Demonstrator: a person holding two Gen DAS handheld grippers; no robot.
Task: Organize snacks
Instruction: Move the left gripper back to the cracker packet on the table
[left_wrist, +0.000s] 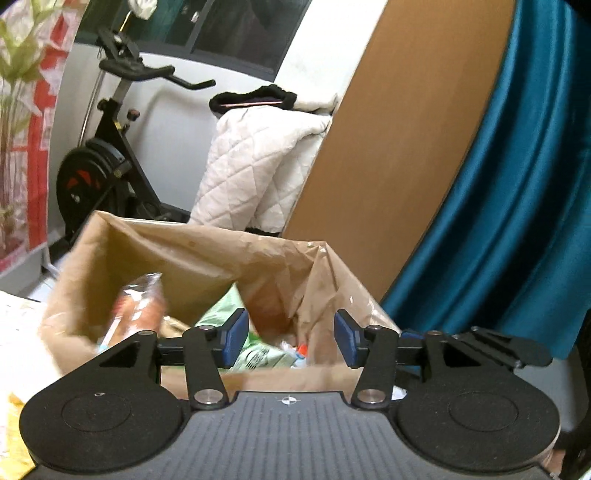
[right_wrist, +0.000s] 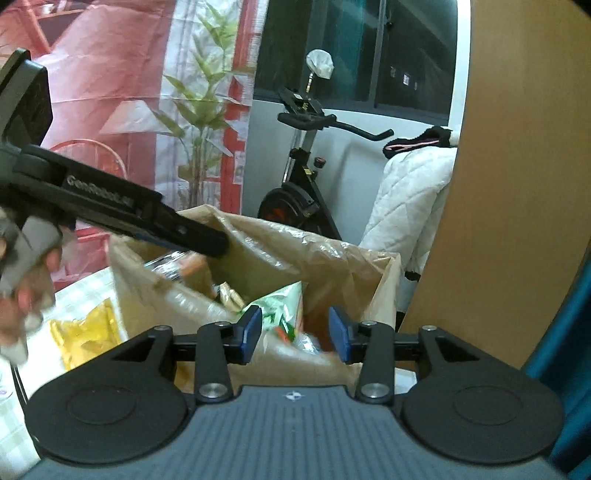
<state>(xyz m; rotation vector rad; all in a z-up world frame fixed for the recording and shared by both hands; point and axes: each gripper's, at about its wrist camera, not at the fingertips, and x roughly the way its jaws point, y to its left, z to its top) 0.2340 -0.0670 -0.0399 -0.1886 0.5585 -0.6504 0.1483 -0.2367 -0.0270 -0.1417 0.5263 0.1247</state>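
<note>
An open brown paper bag (left_wrist: 207, 243) stands on the table and holds several snack packs. Among them are an orange clear-wrapped pack (left_wrist: 138, 306) at its left wall and a green and white pack (left_wrist: 236, 332). My left gripper (left_wrist: 291, 338) is open and empty just above the bag's near rim. In the right wrist view the bag (right_wrist: 332, 258) shows the green pack (right_wrist: 284, 310) and the orange pack (right_wrist: 188, 264). My right gripper (right_wrist: 295, 332) is open and empty at the near rim. The left gripper (right_wrist: 218, 245) reaches over the bag's left side there.
A yellow snack packet (right_wrist: 86, 332) lies on the checked tablecloth (right_wrist: 14, 424) left of the bag. A brown board (left_wrist: 399, 129) and teal curtain (left_wrist: 517, 206) stand at the right. An exercise bike (left_wrist: 103, 158) and a white quilted jacket (left_wrist: 255, 158) are behind.
</note>
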